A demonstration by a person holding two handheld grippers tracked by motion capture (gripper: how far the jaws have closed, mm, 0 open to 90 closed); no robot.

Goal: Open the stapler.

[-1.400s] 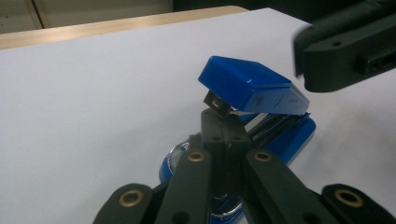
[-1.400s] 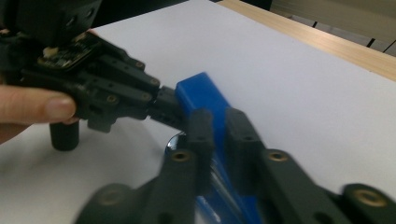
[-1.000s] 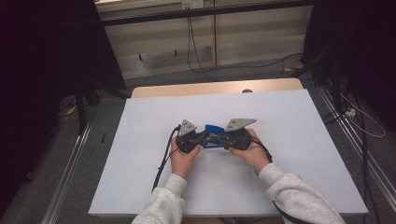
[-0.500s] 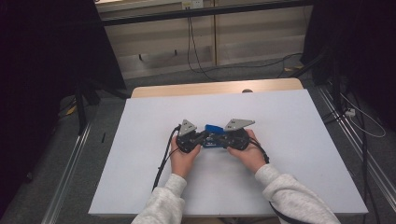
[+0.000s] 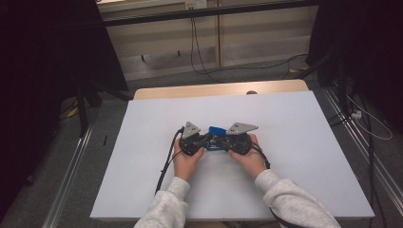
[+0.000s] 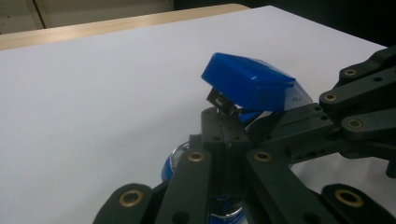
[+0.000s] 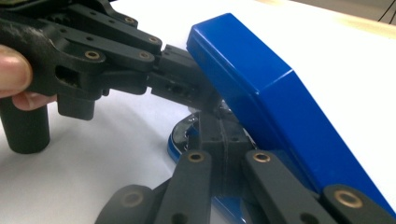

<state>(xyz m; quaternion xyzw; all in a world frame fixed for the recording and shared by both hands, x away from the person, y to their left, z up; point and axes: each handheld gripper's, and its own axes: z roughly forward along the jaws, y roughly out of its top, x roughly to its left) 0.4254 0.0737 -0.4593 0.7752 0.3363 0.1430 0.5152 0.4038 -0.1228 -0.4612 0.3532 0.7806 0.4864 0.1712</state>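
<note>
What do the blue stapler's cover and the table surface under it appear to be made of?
The blue stapler's cover looks like glossy moulded plastic: uniform colour, crisp edges, soft highlights. The bright part under its nose looks like bare metal, judging by its mirror-like shine. The white table surface looks matt and smooth, without glare, perhaps laminate or board; the pale wood-coloured strip along its far edge suggests wood or veneer.

Dim room in the high view, dark at both upper corners, while the white table point(image 5: 294, 123) catches even overhead light with only faint shadows. Picture soft and grainy. In the gripper views the blue stapler point(image 7: 280, 102) shows glossy glare, and the near jaws go blurry.
</note>
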